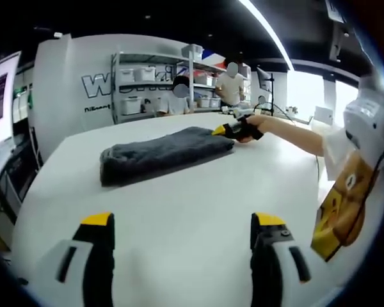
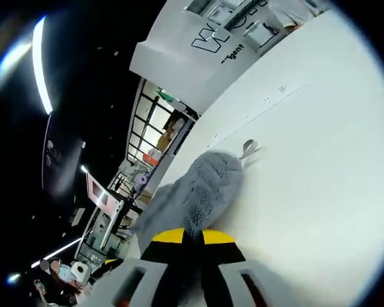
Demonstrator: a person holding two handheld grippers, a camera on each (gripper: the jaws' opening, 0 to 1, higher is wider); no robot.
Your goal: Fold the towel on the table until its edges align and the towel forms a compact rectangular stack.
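A dark grey towel lies folded in a long bundle on the white table, past its middle. In the left gripper view my left gripper is open over bare table, well short of the towel, with nothing between its yellow-tipped fingers. My right gripper, held by a person's hand, sits at the towel's right end. In the right gripper view the right gripper has its yellow tips pinched together on the towel, which stretches away from it. A small tag sticks out at the towel's far end.
Behind the table stand a metal shelf with white bins, two people and a white wall with lettering. A screen stands at the left. The person's sleeve is close on the right.
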